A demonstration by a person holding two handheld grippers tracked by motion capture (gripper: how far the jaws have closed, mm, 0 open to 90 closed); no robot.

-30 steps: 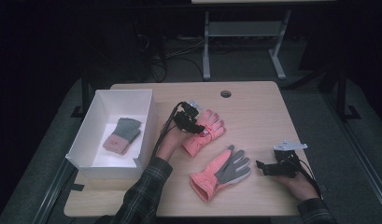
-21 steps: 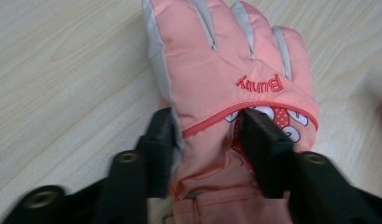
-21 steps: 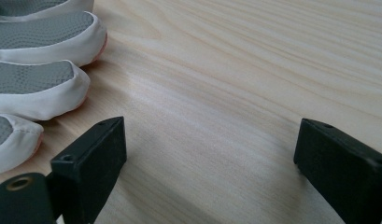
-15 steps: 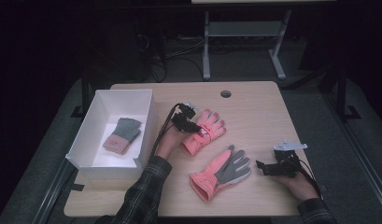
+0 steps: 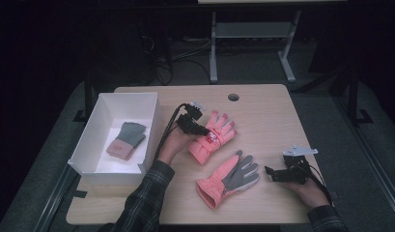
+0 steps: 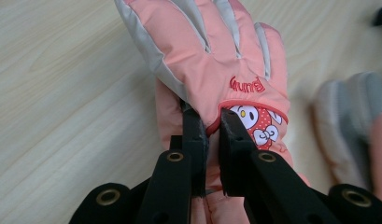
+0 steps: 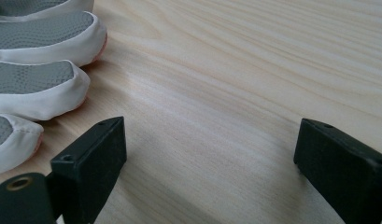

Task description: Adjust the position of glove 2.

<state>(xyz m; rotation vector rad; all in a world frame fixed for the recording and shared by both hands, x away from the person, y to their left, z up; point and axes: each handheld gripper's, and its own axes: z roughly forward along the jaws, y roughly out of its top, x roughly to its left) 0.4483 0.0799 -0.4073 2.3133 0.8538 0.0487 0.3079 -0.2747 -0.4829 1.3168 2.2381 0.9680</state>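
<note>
At the table's left edge a white box (image 5: 96, 164) holds a small grey and pink glove (image 5: 126, 140). Just right of it, the person's left forearm, in a plaid sleeve (image 5: 144, 203), reaches forward and up the table (image 5: 262, 108), hand wrapped around the left gripper (image 5: 201, 129). Its jaws have just been closing and now pinch a fold of the upper pink glove (image 6: 212, 70) near the cuff, which lies back up at mid-table. A second pink glove (image 5: 229, 180) lies palm up nearer the person. Far right, the right gripper (image 5: 271, 172) rests low on the wood, jaws wide apart and holding nothing, pointing toward that glove's fingertips.
</note>
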